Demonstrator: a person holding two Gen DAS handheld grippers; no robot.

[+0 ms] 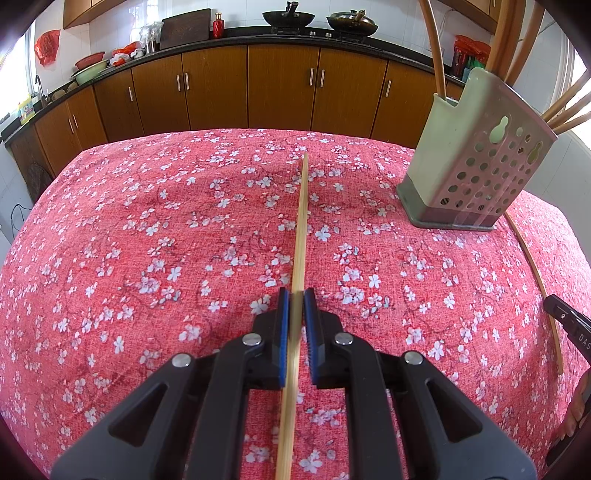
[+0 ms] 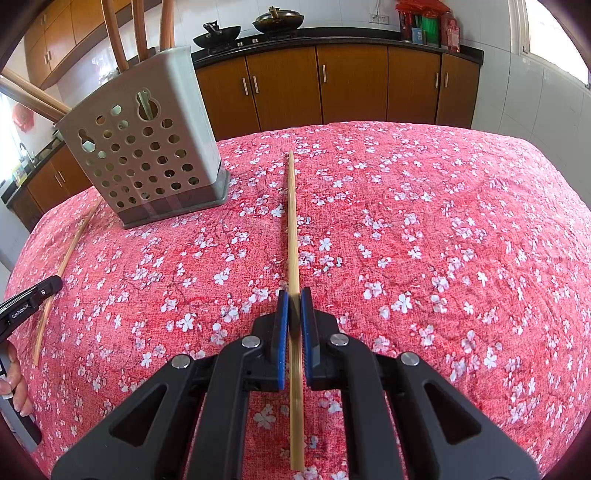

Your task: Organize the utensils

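Presently, both hand-held tools are clamped on chopsticks over a table covered with a red floral cloth (image 1: 147,221).

Left gripper (image 1: 296,295): blue pads pinched on a bamboo chopstick (image 1: 301,221), which runs lengthwise between the jaws, pointing away from the camera, its near end passing back under the tool body.

Right gripper (image 2: 294,295): closed likewise on a second chopstick (image 2: 293,221), held the same way along the jaws.

Utensil holder (image 1: 476,162): a pale perforated plastic caddy standing upright on the cloth, between the two tools. Several wooden handles (image 1: 432,48) rise from it; what kind of utensils they belong to cannot be told.

Each wrist view shows the other tool at its edge with its chopstick. Part of a hand (image 2: 16,380) is visible at the left margin of the right view.

Behind the table: brown cabinets (image 1: 280,88) under a dark counter, with two woks (image 1: 288,16) on the stove.
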